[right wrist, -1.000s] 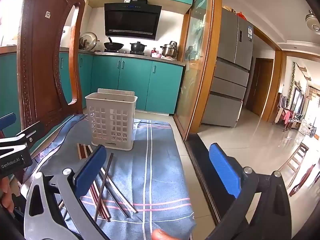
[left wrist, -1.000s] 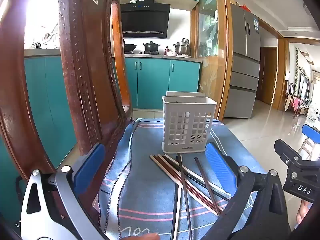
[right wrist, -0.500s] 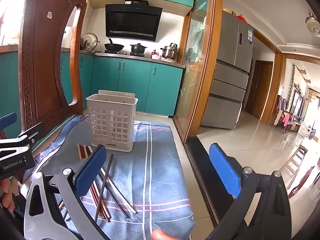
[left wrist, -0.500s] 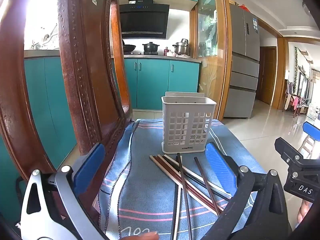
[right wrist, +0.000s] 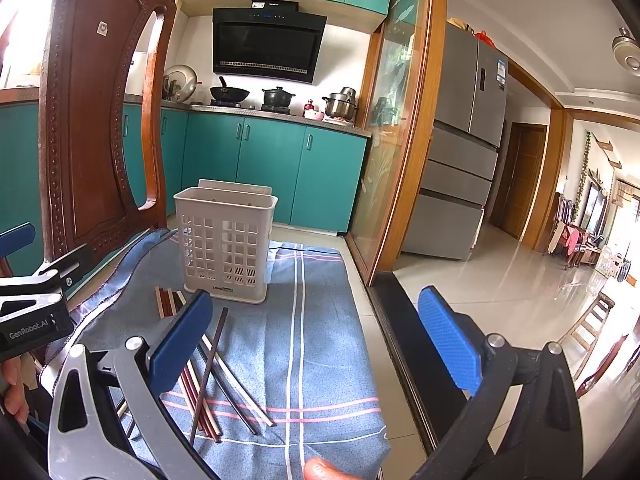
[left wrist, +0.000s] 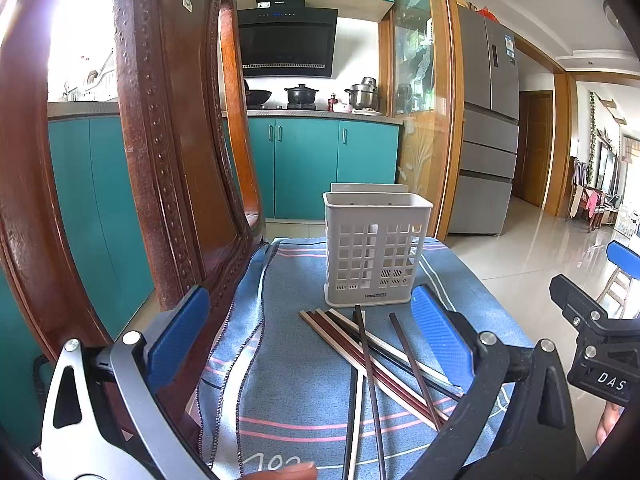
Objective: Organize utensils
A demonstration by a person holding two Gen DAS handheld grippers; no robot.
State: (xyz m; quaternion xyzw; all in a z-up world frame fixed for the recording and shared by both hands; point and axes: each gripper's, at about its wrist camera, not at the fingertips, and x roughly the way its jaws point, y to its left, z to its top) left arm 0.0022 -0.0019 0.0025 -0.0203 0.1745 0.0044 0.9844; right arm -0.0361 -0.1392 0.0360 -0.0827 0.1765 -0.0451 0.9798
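Note:
Several chopsticks [left wrist: 376,356] in brown, black and cream lie loosely crossed on a blue striped cloth [left wrist: 296,364], just in front of an upright white perforated utensil holder [left wrist: 374,244]. The left gripper [left wrist: 312,336] hovers open above the near ends of the chopsticks, holding nothing. In the right wrist view the same chopsticks [right wrist: 212,372] lie at lower left, near the holder [right wrist: 226,240]. The right gripper [right wrist: 316,340] is open and empty, off to the right of the chopsticks above the cloth [right wrist: 312,344]. Each gripper shows at the edge of the other's view.
A carved dark wooden chair back [left wrist: 168,152] rises close on the left of the cloth. The cloth's right edge [right wrist: 360,332] drops to a tiled floor [right wrist: 500,280]. Teal kitchen cabinets [left wrist: 304,168], a stove with pots and a grey fridge [left wrist: 488,132] stand behind.
Hardly anything differs; both grippers stay open and near the same spots, with only a slight drift of the views. The chopsticks and holder have not moved.

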